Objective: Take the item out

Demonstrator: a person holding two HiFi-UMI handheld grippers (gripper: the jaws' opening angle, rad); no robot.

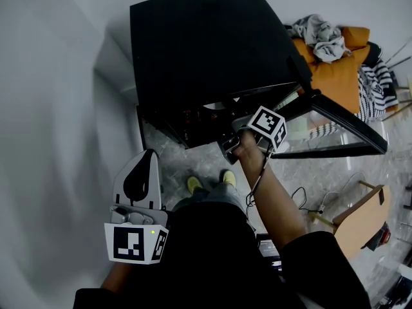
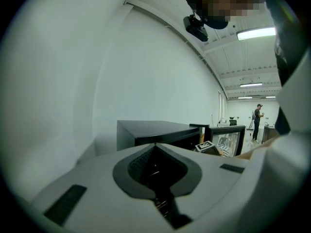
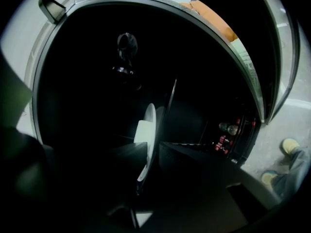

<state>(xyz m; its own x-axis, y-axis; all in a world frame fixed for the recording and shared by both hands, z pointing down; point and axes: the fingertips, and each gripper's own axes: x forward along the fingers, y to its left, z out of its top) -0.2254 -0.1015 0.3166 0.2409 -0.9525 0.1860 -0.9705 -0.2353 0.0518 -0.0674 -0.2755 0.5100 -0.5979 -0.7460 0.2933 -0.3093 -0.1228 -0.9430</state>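
A black cabinet (image 1: 206,44) stands with its glass door (image 1: 335,124) swung open to the right. My right gripper (image 1: 226,143) reaches into the dark opening. In the right gripper view a white plate (image 3: 146,127) stands on edge inside, and my right gripper (image 3: 151,147) has its two dark jaws closed on the plate's rim, one on each face. My left gripper (image 1: 148,156) hangs low at the left, away from the cabinet, its jaws together with nothing in them; the left gripper view shows its tips (image 2: 155,145) meeting.
Small red and metal parts (image 3: 224,139) sit low at the cabinet's right inside. An orange seat with clothes (image 1: 335,60) stands behind the door. A wooden stool (image 1: 360,214) and cables (image 1: 302,198) lie on the floor at right. A white wall runs along the left.
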